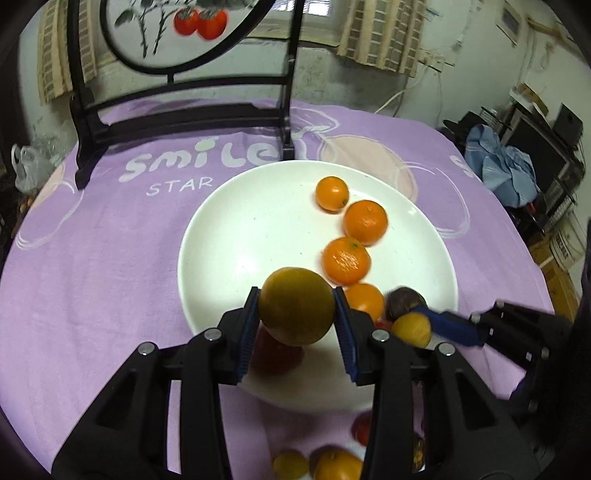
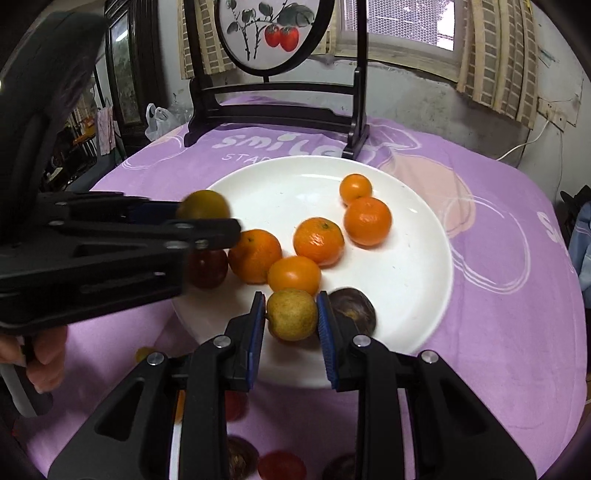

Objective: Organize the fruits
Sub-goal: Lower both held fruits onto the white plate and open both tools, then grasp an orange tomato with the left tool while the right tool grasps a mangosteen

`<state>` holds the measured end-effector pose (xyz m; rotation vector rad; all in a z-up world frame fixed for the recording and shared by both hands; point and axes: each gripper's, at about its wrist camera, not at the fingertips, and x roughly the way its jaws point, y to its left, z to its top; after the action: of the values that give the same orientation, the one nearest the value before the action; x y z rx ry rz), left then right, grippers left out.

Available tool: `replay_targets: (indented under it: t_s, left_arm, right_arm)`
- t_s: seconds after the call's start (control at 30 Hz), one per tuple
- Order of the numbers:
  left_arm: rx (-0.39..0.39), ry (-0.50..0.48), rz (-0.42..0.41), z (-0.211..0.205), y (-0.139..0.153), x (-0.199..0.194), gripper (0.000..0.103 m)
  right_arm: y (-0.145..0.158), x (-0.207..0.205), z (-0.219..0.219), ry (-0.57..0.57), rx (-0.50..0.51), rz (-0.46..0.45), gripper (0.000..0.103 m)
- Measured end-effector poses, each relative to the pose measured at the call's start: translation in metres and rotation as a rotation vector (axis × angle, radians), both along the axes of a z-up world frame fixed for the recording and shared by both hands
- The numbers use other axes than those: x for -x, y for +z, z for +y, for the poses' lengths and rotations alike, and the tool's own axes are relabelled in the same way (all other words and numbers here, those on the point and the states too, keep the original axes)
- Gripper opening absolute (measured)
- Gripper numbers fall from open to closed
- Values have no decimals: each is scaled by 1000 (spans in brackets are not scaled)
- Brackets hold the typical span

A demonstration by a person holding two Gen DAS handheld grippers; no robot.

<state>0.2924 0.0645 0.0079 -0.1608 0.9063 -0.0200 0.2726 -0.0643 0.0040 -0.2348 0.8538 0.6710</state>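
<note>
A white plate (image 1: pixel 258 236) on the purple cloth holds several tangerines (image 1: pixel 345 260), a dark purple fruit (image 2: pixel 352 308) and a red fruit (image 2: pixel 208 267). My left gripper (image 1: pixel 295 312) is shut on a greenish-yellow citrus fruit (image 1: pixel 295 306) and holds it above the plate's near edge; it also shows in the right wrist view (image 2: pixel 203 206). My right gripper (image 2: pixel 291 314) is shut on a small yellow fruit (image 2: pixel 291 314) at the plate's near rim, beside the dark fruit; it shows in the left wrist view (image 1: pixel 412 328).
A black wooden stand with a painted round screen (image 2: pixel 273 33) stands behind the plate (image 2: pixel 417 258). Loose fruits lie on the cloth near me: yellow and orange ones (image 1: pixel 336 465), red ones (image 2: pixel 280 465) and dark ones (image 2: pixel 240 458). A blue bag (image 1: pixel 506 170) is off to the right.
</note>
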Motion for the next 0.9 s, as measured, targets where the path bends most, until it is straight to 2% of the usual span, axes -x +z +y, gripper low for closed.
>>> replay_targets:
  t_s: [0.07,0.1,0.13,0.17,0.43,0.5,0.53,0.8,0.9]
  left_arm:
    - [8,17,-4,3,0,-1,60]
    - [1,23,-15,4,1,1,62]
    - [-11,24,-34,5,5,6,62]
    - [-19,22,-39,5,7,9,62]
    - [-36,39,-46,14,16,44,66]
    - [-48,36,-44,13,15,55,71]
    - [-52,37,-45,12,14,62,76]
    - [-79,-7,-57,-8,8,119,76]
    - [-71,-27,-55,-17,3,139,76]
  right_arm:
    - [-3,0,5,16,-6,20,30]
    - [-4,0,6,12,-14,23,31]
    - [-3,1,4,8,-29,29,34]
    - [-3,2,2,3,-43,34,41]
    - [10,26,-36,-54,-73,25,44]
    - [11,37,-49,-78,-63,19,48]
    - [11,42,-56,-89,-63,18,49]
    - [1,96,-101,-153,-24,25,50]
    - [-4,117,-110,-150,-15,34,56]
